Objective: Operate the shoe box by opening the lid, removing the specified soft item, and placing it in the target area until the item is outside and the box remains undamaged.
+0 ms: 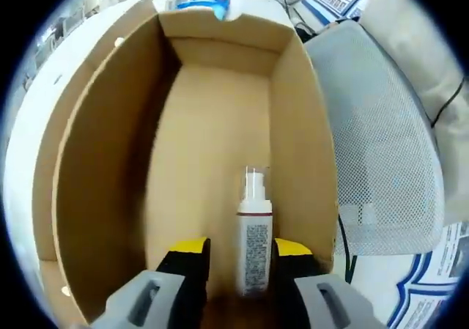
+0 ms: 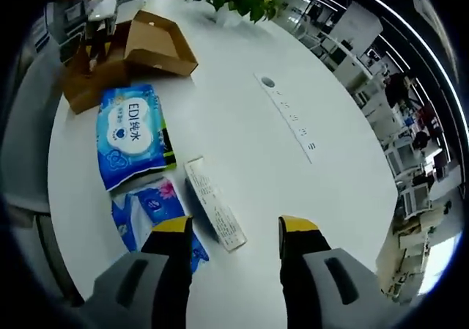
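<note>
Lid open, spray bottle not yet out

Left gripper (image 1: 238,259) stands open around the spray bottle (image 1: 253,242) inside the shoe box (image 1: 110,160); right gripper (image 2: 233,234) hovers open and empty over the table (image 2: 293,190); tissue packs (image 2: 132,135) already lie outside.

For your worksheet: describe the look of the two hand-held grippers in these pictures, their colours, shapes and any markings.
Both look alike. The left hand-held gripper has two black jaws with yellow tips, each rising from a rounded grey housing with a dark slot. The right hand-held gripper is built the same way: black jaws, yellow tips, grey slotted housings. No cables, lettering or sleeves are visible on either.
</note>
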`<state>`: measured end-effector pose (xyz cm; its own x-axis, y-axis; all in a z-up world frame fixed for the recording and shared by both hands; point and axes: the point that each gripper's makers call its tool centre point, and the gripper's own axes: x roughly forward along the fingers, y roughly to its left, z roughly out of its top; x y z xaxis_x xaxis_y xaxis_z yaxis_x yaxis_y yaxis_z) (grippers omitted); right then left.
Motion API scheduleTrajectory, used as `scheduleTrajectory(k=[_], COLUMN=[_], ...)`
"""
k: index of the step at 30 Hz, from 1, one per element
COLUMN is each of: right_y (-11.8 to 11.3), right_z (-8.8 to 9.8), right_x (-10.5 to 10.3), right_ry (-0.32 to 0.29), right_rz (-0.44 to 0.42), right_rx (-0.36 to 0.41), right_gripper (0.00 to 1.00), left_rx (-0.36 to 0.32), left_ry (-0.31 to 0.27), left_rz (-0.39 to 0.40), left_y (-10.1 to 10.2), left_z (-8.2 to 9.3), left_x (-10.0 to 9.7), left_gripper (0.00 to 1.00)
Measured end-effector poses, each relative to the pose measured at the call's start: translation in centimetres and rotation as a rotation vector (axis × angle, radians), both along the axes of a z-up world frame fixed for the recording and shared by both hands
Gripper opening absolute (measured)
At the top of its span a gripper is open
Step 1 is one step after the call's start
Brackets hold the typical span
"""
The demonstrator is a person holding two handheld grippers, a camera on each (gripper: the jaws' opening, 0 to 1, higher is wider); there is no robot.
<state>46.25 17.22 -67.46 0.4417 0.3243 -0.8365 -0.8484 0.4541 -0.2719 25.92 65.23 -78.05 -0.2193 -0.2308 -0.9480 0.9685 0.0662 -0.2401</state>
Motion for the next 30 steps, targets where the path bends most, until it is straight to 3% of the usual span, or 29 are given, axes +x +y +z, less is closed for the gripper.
scheduleTrajectory(k=[13, 30], right_y=[0.6, 3.2], right_z=[1.8, 2.1], right_x=[-3.4, -7.7], right_ry=[-0.033, -0.042], right_rz=[-0.1, -0.199], right_rx=[0.104, 0.255], right_gripper=[0.46, 0.51], left_rx=[-0.004, -0.055], left_ry=[-0.029, -0.093], left_rz=[-0.035, 0.07], left_y=[-0.2, -1.1], left_z=[-0.6, 0.3], left_x=[-0.5, 0.1], left_gripper=[0.22, 0.2])
